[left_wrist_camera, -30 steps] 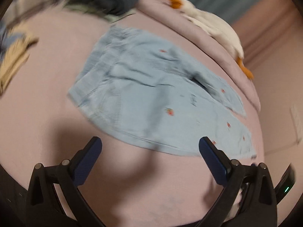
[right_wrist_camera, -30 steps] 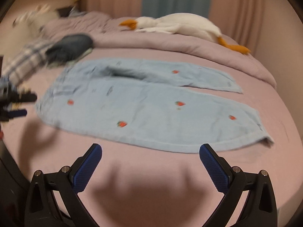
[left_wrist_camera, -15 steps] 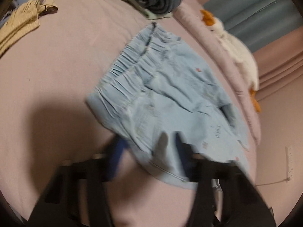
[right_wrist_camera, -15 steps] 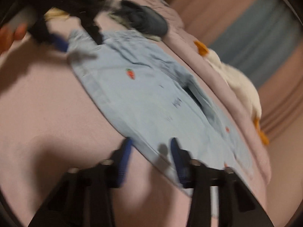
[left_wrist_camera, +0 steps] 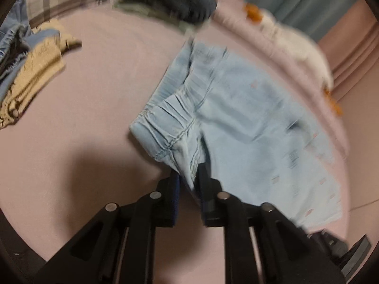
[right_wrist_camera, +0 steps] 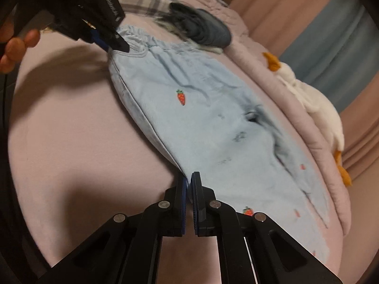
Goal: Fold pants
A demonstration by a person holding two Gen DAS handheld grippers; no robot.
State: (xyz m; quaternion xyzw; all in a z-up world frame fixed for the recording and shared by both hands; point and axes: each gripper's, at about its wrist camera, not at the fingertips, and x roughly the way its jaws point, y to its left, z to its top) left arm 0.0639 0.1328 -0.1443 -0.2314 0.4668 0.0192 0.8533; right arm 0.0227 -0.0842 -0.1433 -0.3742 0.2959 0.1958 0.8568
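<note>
In the left wrist view, the light-blue pants (left_wrist_camera: 236,118) lie on the pink bed (left_wrist_camera: 83,106) ahead of the left tool (left_wrist_camera: 189,177) and off to its right, their long axis running from the gathered waistband just in front of the tips away toward the far right. The left tool's jaws are narrow and closing, with a bunched fold of the waistband corner between them and lifted slightly off the bed; the picture is blurred, yet the cloth looks pinched. In the right wrist view, the same pants (right_wrist_camera: 213,123) stretch up and left from the right tool (right_wrist_camera: 189,184), toward the left tool (right_wrist_camera: 111,40) at the waistband, which a hand (right_wrist_camera: 14,45) carries. The right tool is closed nearly flat on the near side edge of the pants, partway down the leg. Judging by this, both tools hold one long edge, so the coming move turns on carrying that edge across toward the far leg beside the plush goose (right_wrist_camera: 308,94).
</note>
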